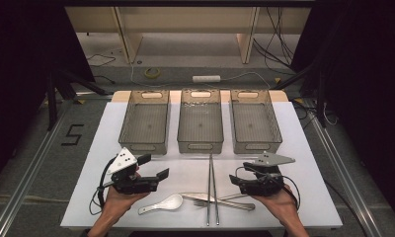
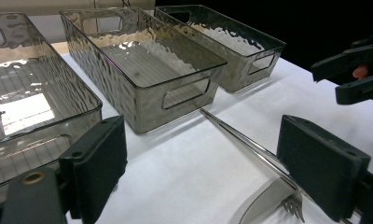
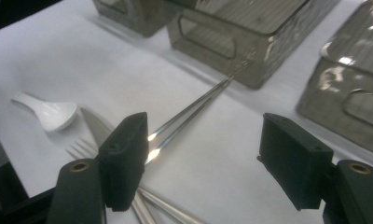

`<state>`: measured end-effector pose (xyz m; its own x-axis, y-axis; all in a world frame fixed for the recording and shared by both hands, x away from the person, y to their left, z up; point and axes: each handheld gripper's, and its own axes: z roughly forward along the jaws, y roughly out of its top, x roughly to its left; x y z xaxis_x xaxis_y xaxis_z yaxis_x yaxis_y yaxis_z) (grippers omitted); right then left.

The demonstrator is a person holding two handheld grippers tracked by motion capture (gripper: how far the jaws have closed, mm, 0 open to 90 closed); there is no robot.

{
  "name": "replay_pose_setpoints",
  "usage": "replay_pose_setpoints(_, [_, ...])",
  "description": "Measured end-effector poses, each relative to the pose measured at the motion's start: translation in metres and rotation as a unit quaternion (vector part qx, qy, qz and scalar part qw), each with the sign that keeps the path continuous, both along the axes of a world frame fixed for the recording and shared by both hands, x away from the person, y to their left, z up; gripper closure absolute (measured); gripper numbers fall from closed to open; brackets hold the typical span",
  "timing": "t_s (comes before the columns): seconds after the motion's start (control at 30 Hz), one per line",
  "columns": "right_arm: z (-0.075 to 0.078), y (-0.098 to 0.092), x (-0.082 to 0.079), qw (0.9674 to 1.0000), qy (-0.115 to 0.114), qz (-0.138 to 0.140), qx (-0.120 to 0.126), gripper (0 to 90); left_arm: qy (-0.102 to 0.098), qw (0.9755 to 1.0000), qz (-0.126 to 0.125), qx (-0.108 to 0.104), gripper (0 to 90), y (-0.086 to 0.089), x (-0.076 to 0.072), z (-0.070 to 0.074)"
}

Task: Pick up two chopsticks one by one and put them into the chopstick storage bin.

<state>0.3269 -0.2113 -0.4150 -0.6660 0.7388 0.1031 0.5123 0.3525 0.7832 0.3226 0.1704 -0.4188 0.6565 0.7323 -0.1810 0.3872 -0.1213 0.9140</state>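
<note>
A desk [image 1: 304, 148] covered in white fills the middle of the high view; across its upper part stand three smoky-grey translucent plastic bins [image 1: 201, 127] in a row, all of them empty; in the lower middle lies a small heap of cutlery: a pair of long metal chopsticks [image 1: 212, 190] running up and down the frame, a silver fork [image 1: 224, 203] and a silver table knife [image 1: 200, 197] lying crosswise beneath them, and a white ceramic soup spoon [image 1: 162, 204] just to their left; at lower left a hand holds the left claw [image 1: 155, 167], its black jaws standing wide with nothing between them, hovering near the spoon; at lower right the other hand holds the right claw [image 1: 235, 180], jaws also well apart and empty, aimed towards the chopsticks; in the right gripper view the chopsticks run between those jaws farther off, untouched; judging by the empty bins and the undisturbed heap, the sorting has not started; every piece is left to be lifted and placed.
</note>
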Motion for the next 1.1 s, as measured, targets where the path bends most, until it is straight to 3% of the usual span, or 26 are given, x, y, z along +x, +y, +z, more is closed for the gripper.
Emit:
replay_pose_setpoints(0.27, [-0.001, 0.025, 0.009, 0.9983, 0.039, 0.027, -0.035, 41.4, 0.002, 1.0000, 0.003, -0.004, 15.4, 0.001, 0.000, 0.000])
replay_pose_setpoints(0.4, [-0.005, 0.039, 0.016, 0.9953, 0.068, 0.037, -0.060, 45.2, 0.000, 1.0000, 0.002, -0.003, 15.4, 0.001, 0.000, 0.000])
replay_pose_setpoints(0.63, [-0.016, 0.056, 0.024, 0.9883, 0.108, 0.048, -0.097, 46.1, -0.001, 1.0000, 0.003, -0.004, 15.5, 0.002, 0.000, 0.001])
replay_pose_setpoints(0.9, [-0.027, 0.067, 0.032, 0.9816, 0.134, 0.052, -0.125, 47.5, -0.001, 1.0000, 0.002, -0.003, 15.4, 0.002, 0.000, 0.001])
replay_pose_setpoints(1.0, [-0.033, 0.072, 0.035, 0.9768, 0.151, 0.060, -0.139, 49.3, -0.002, 1.0000, 0.002, -0.003, 15.4, 0.002, 0.000, 0.001])
replay_pose_setpoints(1.1, [-0.035, 0.074, 0.036, 0.9748, 0.156, 0.063, -0.146, 50.7, -0.003, 1.0000, 0.002, -0.002, 15.4, 0.002, 0.000, 0.001])
